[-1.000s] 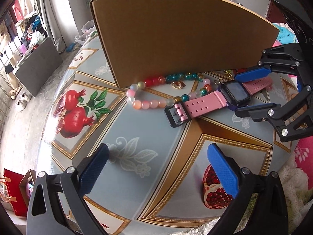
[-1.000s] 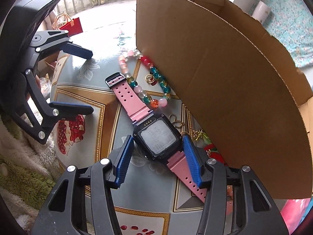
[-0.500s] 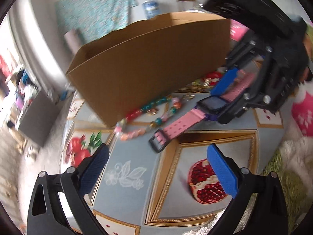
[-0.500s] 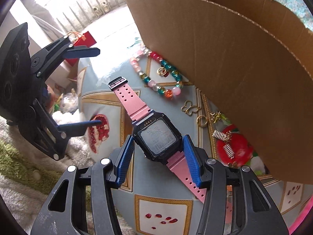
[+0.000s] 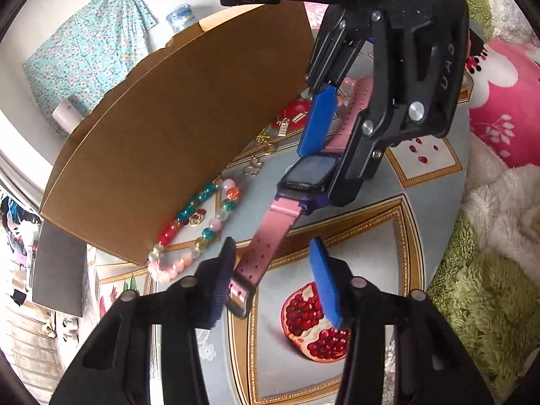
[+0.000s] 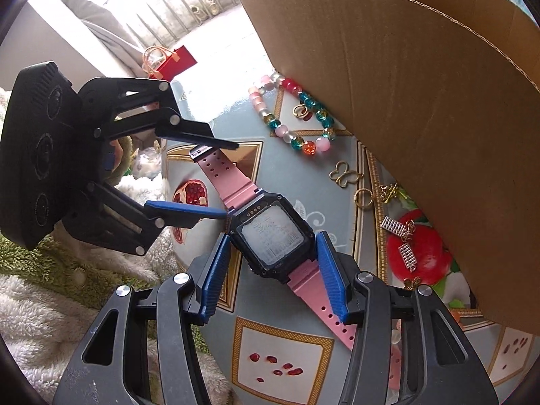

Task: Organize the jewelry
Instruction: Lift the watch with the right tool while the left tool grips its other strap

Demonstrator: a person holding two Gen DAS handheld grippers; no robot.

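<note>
Now the pink watch [image 6: 270, 233] is held up over the table by the right gripper [image 6: 270, 263], whose blue pads are clamped on the two sides of the dark watch case, at about 6 o'clock in the right wrist view. The buckle strap runs away from the case toward 11 o'clock, and the left gripper [image 5: 270, 280] has come around it. Its jaws have just been closing, with the strap end between them. In the left wrist view one pad lies against the strap near the buckle [image 5: 238, 298] while the other pad is still apart from it, so the fingers are half closed and, it seems, not yet pressing from both sides (the fisheye bends this part strongly).

To do this step well, the left jaws should meet the strap flat on its two edges, a little above the buckle, and close gently, because the soft band will twist or slip out if it is caught at a corner. The right gripper should keep the case steady until the second grip is sure.

Around the watch, the cardboard box [image 6: 422, 84] stands very near at 1 to 3 o'clock, and its wall limits any swing to that side. On the table [image 6: 280, 361] under the watch lie a beaded bracelet [image 6: 293, 125], a butterfly charm [image 6: 344, 175], a gold ring [image 6: 363, 198] and small silver earrings [image 6: 401, 239]. A low pass could drag them.
</note>
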